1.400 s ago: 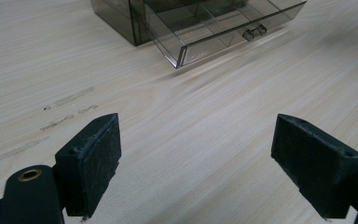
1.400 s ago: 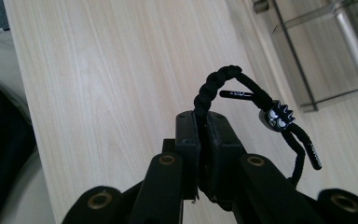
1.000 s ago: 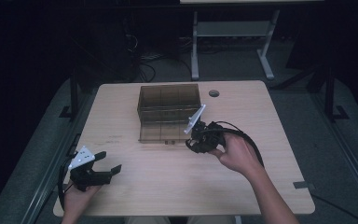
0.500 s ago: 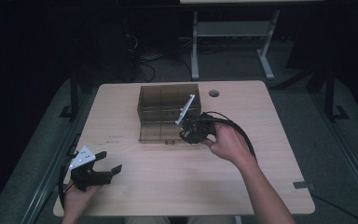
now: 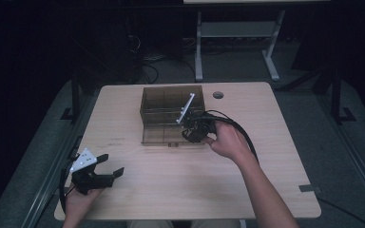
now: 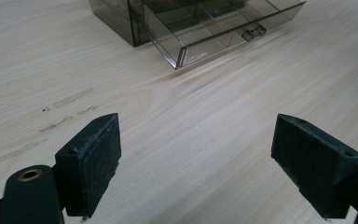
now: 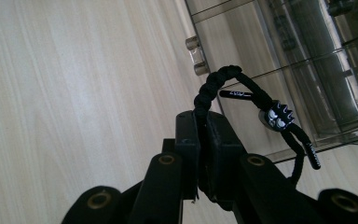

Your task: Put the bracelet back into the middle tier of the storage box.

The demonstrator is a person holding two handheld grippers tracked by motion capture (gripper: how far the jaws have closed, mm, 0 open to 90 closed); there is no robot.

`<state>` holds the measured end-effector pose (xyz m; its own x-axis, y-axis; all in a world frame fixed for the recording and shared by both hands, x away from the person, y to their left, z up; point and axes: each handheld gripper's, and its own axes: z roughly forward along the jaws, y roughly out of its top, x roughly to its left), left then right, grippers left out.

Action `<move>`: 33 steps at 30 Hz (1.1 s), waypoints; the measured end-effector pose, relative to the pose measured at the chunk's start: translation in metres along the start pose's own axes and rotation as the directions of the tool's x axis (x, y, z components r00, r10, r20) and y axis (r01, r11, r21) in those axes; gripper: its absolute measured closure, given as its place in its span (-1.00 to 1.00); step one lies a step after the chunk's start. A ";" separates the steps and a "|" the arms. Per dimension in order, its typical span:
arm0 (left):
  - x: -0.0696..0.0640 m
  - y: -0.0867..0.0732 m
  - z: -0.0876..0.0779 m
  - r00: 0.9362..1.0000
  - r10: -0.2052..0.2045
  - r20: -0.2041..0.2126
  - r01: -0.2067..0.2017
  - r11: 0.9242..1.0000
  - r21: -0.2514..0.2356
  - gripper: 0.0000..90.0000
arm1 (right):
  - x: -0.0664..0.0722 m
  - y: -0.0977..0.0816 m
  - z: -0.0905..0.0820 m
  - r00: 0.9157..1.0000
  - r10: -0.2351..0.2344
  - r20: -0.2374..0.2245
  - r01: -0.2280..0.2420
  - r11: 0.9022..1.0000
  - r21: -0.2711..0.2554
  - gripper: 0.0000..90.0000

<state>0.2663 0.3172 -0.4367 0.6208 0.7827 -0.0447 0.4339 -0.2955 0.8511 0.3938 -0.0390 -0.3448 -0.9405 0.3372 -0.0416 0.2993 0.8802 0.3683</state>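
On the wooden bench (image 5: 247, 180), the right claw (image 7: 204, 135) is clamped tight on a black braided cord bracelet (image 7: 214, 86), which loops up out of the jaws and trails toward four o'clock, carrying a small spiked metal bead (image 7: 278, 115). In the high view this right claw (image 5: 190, 129) sits at the front right corner of the smoky clear plastic drawer organizer (image 5: 164, 102), at twelve o'clock from bench centre. Its lower drawer (image 6: 205, 32) is pulled out, with a small clear handle (image 6: 253, 32) on its front. The left claw (image 5: 108, 173) rests at eight o'clock near the bench edge, jaws spread wide and holding nothing.
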 end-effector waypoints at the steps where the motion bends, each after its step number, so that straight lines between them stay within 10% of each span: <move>1: 0.000 0.000 0.000 1.000 0.001 0.000 -0.001 1.000 0.000 -0.66 | 0.000 0.000 0.000 1.000 0.000 0.000 0.000 1.000 0.000 0.86; 33: 0.000 0.000 -0.001 1.000 -0.010 -0.001 0.010 1.000 -0.011 -0.66 | -0.025 0.005 0.029 0.999 0.044 -0.014 -0.043 0.998 0.043 0.85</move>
<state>0.2657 0.3179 -0.4367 0.6159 0.7860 -0.0524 0.4326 -0.2819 0.8564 0.4235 -0.0337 -0.3687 -0.9287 0.3707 -0.0120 0.3464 0.8783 0.3295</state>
